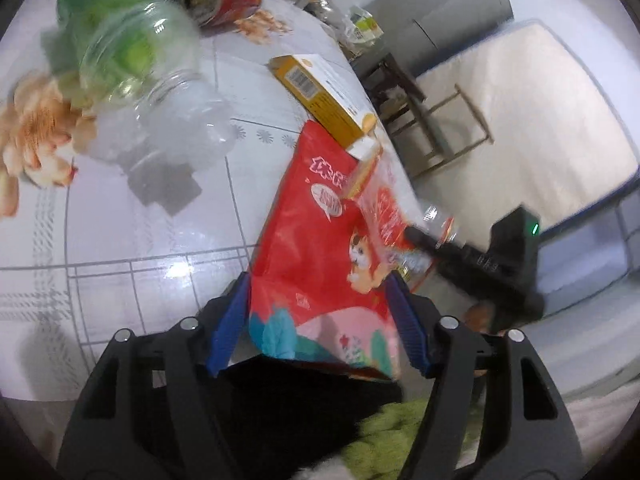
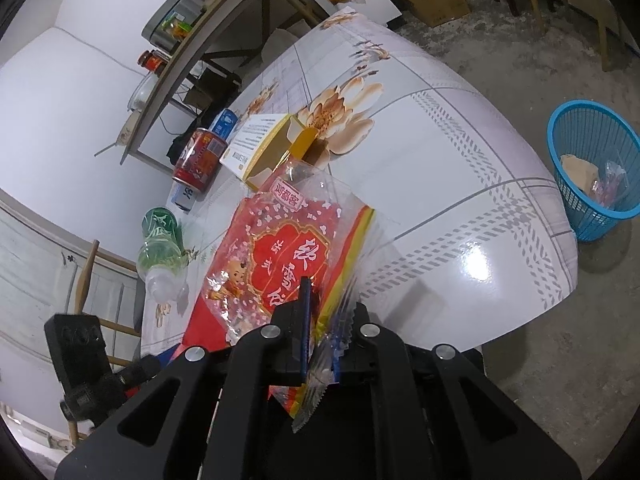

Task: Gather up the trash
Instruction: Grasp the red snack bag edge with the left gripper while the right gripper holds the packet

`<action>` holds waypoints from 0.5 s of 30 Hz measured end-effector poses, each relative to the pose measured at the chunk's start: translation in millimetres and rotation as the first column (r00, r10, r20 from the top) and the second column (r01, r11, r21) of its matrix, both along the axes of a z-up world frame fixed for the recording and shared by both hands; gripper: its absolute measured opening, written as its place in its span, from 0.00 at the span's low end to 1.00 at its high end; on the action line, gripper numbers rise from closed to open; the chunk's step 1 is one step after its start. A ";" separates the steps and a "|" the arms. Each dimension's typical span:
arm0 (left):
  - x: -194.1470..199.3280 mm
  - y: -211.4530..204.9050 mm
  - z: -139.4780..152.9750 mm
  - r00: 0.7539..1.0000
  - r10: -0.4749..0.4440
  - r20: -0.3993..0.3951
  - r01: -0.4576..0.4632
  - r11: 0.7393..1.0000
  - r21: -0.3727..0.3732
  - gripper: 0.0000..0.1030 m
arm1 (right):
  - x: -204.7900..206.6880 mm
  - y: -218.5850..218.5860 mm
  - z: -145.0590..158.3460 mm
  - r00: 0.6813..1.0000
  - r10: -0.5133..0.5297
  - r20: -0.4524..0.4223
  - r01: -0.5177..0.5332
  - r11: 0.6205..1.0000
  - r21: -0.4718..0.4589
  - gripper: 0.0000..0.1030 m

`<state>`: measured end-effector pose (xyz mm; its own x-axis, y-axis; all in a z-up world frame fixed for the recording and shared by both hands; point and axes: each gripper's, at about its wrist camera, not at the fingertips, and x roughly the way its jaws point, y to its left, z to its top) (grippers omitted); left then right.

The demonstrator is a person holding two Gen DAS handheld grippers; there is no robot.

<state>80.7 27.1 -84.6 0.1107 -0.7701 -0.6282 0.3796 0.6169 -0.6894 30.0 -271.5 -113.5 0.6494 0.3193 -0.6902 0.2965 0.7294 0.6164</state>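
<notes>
A red snack bag (image 1: 316, 248) with a cartoon animal sits between the blue pads of my left gripper (image 1: 320, 320), which press on its two long edges just above the table. My right gripper (image 2: 324, 340) is shut on the edge of a clear plastic bag (image 2: 280, 248) with red print and a yellow strip. This bag lies over the red snack bag (image 2: 200, 324). In the left wrist view the right gripper's fingers (image 1: 420, 236) pinch the same clear bag (image 1: 380, 204). A blue trash basket (image 2: 592, 176) stands on the floor past the table's right edge.
On the flowered table (image 2: 460, 160) lie an open yellow box (image 2: 272, 148), a red can (image 2: 200, 156), a blue can (image 2: 224, 120) and a clear bottle (image 2: 160, 248) with a green label. A wooden chair (image 1: 432, 120) stands by the table. A shelf with jars (image 2: 172, 64) runs along the wall.
</notes>
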 end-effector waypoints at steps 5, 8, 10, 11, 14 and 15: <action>4.8 -7.9 -2.6 0.999 -0.012 -0.037 0.011 1.000 -0.025 0.54 | 1.3 4.2 1.7 1.000 0.010 -0.004 -0.010 1.000 -0.027 0.09; 4.8 -14.2 -5.6 0.997 -0.034 -0.076 0.029 0.998 -0.056 0.49 | 2.5 5.2 1.9 1.000 0.014 -0.005 -0.014 0.999 -0.035 0.09; 5.0 -19.4 -8.3 0.994 -0.045 -0.095 0.038 0.997 -0.074 0.46 | 3.2 5.8 1.8 1.000 0.016 -0.006 -0.017 0.999 -0.038 0.09; 4.9 -19.9 -8.4 0.994 -0.047 -0.095 0.040 0.996 -0.075 0.44 | 3.6 5.9 1.9 1.000 0.017 -0.006 -0.018 0.999 -0.039 0.09; 6.3 -27.6 -9.2 0.995 -0.055 -0.085 0.049 0.996 -0.070 0.39 | 4.5 6.5 1.9 1.000 0.021 -0.007 -0.021 0.999 -0.041 0.09; 7.2 -29.8 -9.8 0.995 -0.057 -0.085 0.051 0.996 -0.067 0.37 | 4.7 6.6 2.0 1.000 0.021 -0.007 -0.021 0.999 -0.042 0.09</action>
<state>87.9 -2.7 -94.3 0.0148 -0.8131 -0.5820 0.3482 0.5498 -0.7592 34.7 -264.9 -111.5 0.6385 0.3033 -0.7074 0.2844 0.7610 0.5830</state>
